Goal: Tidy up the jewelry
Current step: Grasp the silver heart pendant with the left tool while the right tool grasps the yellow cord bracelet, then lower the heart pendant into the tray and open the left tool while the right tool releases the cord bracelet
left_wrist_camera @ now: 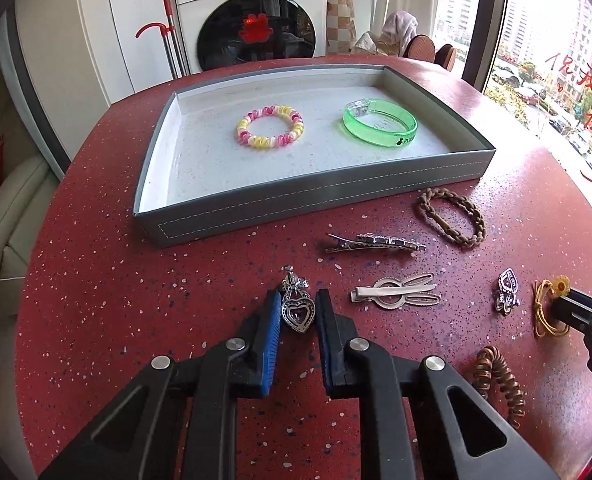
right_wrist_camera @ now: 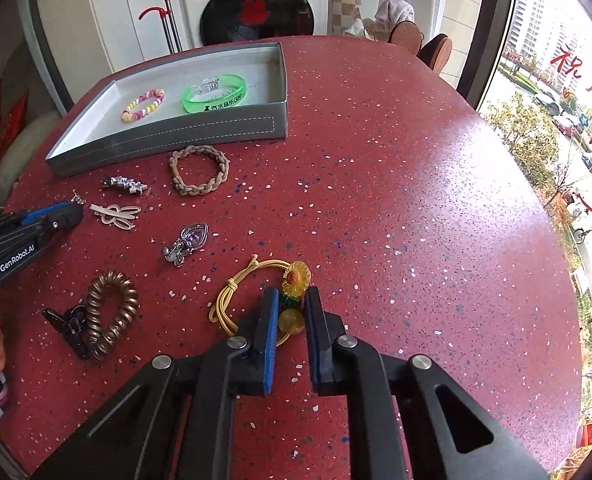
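Note:
A grey tray [left_wrist_camera: 296, 204] [right_wrist_camera: 168, 140] on the red table holds a pink-yellow coil bracelet [left_wrist_camera: 270, 127] [right_wrist_camera: 143, 105] and a green wristband [left_wrist_camera: 380, 121] [right_wrist_camera: 214, 94]. My left gripper [left_wrist_camera: 299, 306] [right_wrist_camera: 70, 212] is low over the table, its jaws a little apart around a silver heart pendant [left_wrist_camera: 298, 312] that lies between the pads. My right gripper [right_wrist_camera: 290, 304] [left_wrist_camera: 564, 312] straddles the amber beads [right_wrist_camera: 292, 320] of a yellow sunflower hair tie [right_wrist_camera: 252, 288] [left_wrist_camera: 546, 308], jaws apart, not clamped.
Loose on the table: a braided brown band [left_wrist_camera: 452, 216] [right_wrist_camera: 198, 170], a jewelled clip [left_wrist_camera: 376, 242] [right_wrist_camera: 125, 185], a silver bunny clip [left_wrist_camera: 396, 292] [right_wrist_camera: 116, 214], a second heart pendant [left_wrist_camera: 507, 290] [right_wrist_camera: 186, 240], a brown coil tie [left_wrist_camera: 498, 380] [right_wrist_camera: 108, 312]. Window at right.

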